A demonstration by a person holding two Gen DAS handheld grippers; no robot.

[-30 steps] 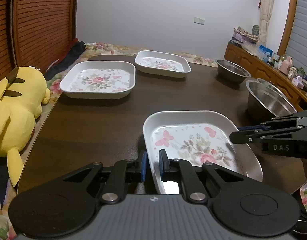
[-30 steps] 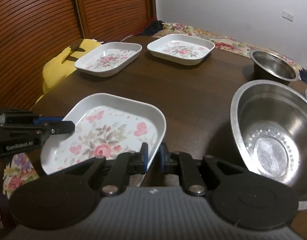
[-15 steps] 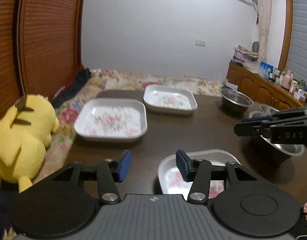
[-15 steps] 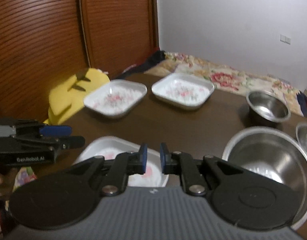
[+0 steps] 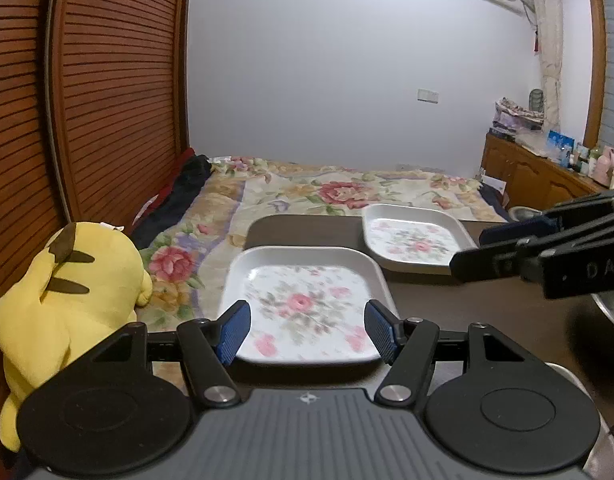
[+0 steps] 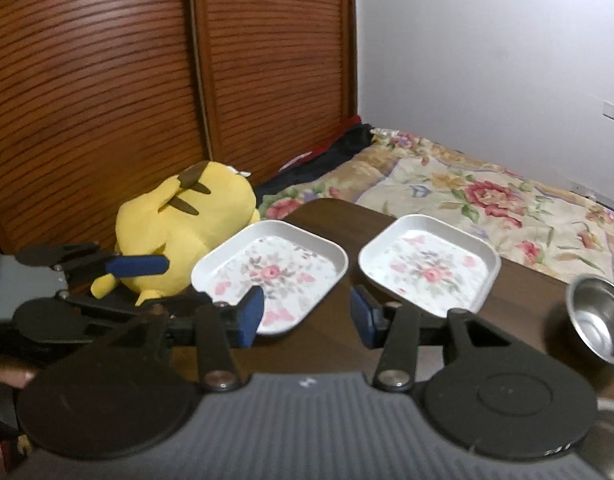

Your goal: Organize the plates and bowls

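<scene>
Now two floral plates [image 6: 269,270] [image 6: 429,264], one steel bowl [image 6: 597,322], both jaws just opened, empty.

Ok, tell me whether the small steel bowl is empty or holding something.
Empty: the right wrist view shows the small steel bowl with only bare shiny metal inside, standing on the table.

Left gripper [image 5: 307,330]: jaws apart, just opened wider, nothing between the blue pads [image 5: 233,330]. Right gripper [image 6: 307,316]: jaws apart, just opened wider, nothing gripped. Both pitched downward, side by side, each visible at the edge of the other's view.
</scene>
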